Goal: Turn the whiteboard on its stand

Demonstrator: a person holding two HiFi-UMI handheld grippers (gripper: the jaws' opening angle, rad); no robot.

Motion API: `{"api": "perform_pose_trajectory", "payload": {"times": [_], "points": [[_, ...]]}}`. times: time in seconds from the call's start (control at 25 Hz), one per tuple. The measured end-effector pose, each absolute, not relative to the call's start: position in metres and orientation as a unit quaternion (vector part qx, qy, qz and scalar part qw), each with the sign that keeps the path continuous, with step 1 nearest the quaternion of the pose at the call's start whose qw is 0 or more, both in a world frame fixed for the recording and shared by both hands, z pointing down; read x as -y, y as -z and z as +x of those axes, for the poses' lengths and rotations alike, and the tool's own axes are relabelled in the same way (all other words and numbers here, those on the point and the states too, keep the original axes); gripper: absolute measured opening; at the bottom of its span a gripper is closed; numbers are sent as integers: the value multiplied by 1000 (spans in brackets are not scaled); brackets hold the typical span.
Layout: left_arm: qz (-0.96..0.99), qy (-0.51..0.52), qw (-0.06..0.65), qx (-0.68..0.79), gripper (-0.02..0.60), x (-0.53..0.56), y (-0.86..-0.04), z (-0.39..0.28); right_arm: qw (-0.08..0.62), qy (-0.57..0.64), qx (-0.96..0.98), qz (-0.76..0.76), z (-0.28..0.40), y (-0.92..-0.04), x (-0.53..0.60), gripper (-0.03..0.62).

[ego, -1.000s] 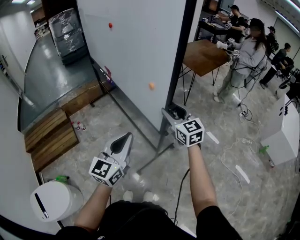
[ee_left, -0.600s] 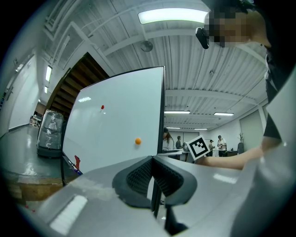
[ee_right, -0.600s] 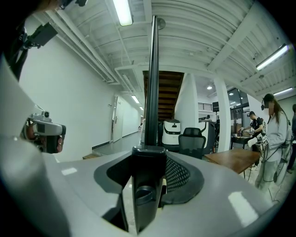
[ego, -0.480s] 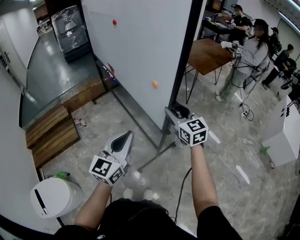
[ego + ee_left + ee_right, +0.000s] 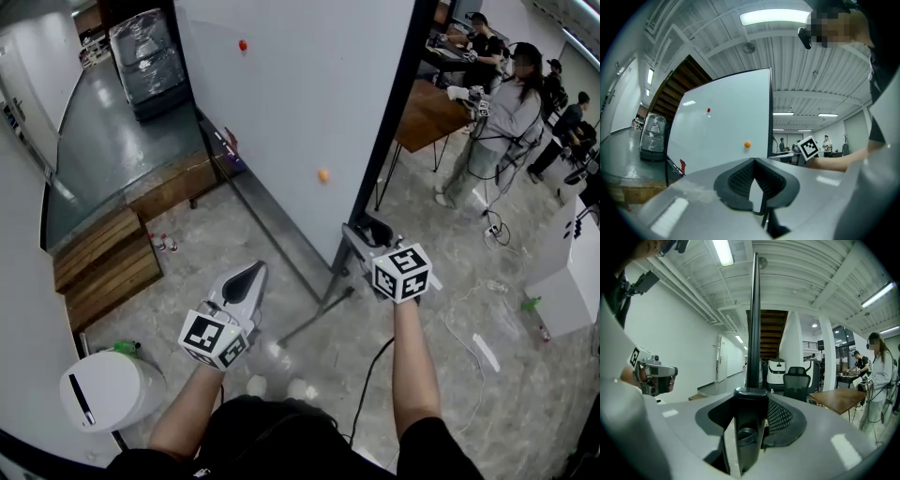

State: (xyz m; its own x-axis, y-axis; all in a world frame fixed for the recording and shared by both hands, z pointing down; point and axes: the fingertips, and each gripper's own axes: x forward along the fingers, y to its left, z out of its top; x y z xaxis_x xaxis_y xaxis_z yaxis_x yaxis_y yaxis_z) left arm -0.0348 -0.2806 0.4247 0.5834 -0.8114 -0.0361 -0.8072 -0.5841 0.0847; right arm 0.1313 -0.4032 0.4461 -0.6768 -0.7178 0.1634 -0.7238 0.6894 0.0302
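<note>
Whiteboard stands upright on the floor ahead of me: one board, with two magnets on it, a red magnet high and an orange magnet lower. Of my two tongs, the right tongs are clamped on its dark side frame; the left tongs are pressed together, empty, clear of the board. Since a second ago that edge and my right tongs have swung rightward. The right gripper view shows the frame pinched between the jaws and sees the board edge-on; the left gripper view shows its face

Right tool sits on the whiteboard edge; left tool apart, leftward.
</note>
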Motion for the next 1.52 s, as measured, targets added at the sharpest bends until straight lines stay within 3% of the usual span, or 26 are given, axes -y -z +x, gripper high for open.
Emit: {"api": "perform_pose_trajectory", "payload": {"times": [0.88,1.52], "points": [[901,42,24,431,3,280,-405,-43,85,-24,913,397,156,-435,325,198],[903,50,18,426,2,289,-390,-75,78,-26,909,408,149,-430,332,199]]}}
